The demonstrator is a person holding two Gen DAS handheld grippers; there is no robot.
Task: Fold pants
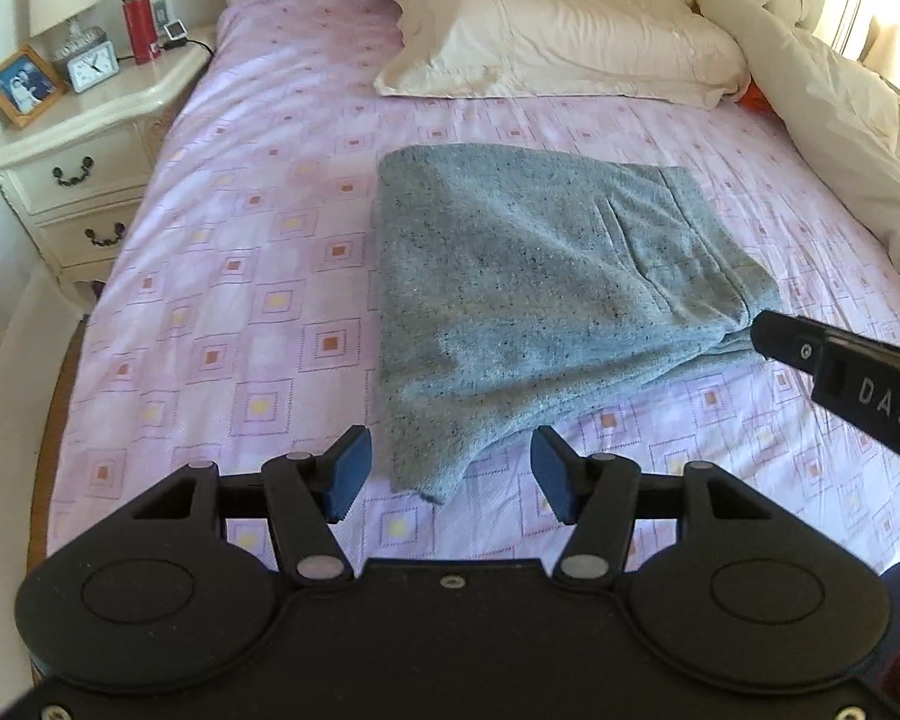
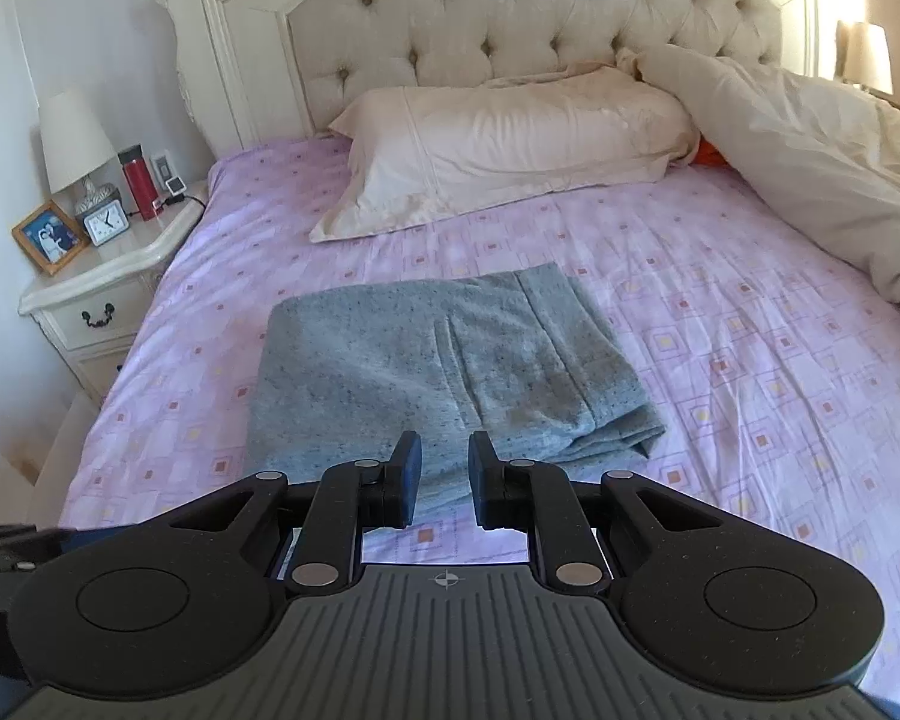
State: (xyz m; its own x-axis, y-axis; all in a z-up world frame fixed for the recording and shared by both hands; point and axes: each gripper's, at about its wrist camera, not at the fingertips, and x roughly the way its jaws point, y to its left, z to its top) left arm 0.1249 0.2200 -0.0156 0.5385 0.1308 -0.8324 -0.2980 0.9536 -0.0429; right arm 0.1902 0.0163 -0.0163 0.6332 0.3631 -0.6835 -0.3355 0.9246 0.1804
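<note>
Grey speckled knit, the pants (image 1: pixel 528 300) lie folded into a compact stack on the pink sheet (image 1: pixel 240 252), ahead of both sets of jaws and near the middle of the bed. The stack looks squared off, layered edges showing at its right corner, so I judge the folding nearly or fully done.

At the left gripper (image 1: pixel 444 474), the jaws stand wide apart and hold nothing; the near corner of the pants lies between and just beyond the blue pads (image 1: pixel 348 474), apparently on the sheet below them, not pinched. That spread suits either a release or a fresh grab at this corner.

For the right gripper (image 2: pixel 444 480), the jaws are parted by a narrower gap and are also empty, with the near edge of the pants lying beneath and ahead of the tips. From the left wrist view its finger reaches toward the right corner of the stack, close to the layered folds, though whether it touches the cloth I cannot tell.

Beyond the stack sits a pillow (image 2: pixel 510 150), well apart.
</note>
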